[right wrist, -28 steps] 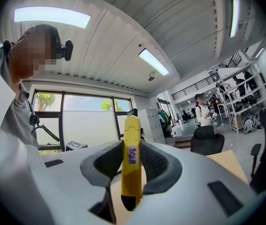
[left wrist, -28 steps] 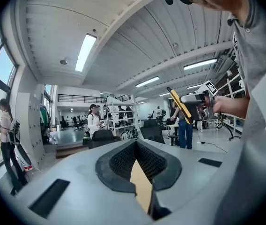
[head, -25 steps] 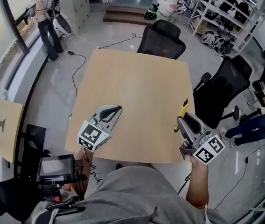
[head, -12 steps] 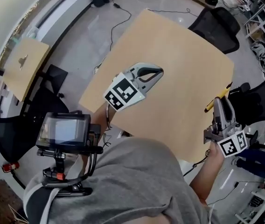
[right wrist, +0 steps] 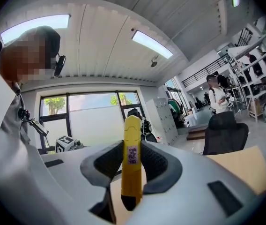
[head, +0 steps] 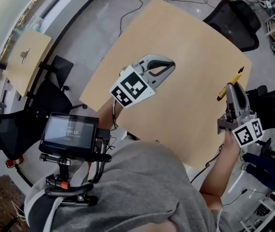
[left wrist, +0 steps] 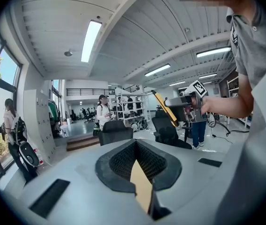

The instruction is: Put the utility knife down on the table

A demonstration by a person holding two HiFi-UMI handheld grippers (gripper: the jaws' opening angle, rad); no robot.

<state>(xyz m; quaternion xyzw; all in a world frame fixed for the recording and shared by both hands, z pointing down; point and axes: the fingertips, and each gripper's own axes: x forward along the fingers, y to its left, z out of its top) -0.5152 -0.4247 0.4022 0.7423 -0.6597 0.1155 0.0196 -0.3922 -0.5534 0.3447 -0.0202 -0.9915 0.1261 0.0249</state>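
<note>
A black office chair (head: 232,18) is standing on the grey floor (head: 79,37); a small screen (head: 68,132) is glowing; a wooden side table (head: 26,57) is sitting apart.

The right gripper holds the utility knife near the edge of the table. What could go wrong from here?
The utility knife is over the table's right edge, beside an office chair; released here, it might fall off. The right gripper clamps only one end, so the long free part could pivot or slip.
</note>
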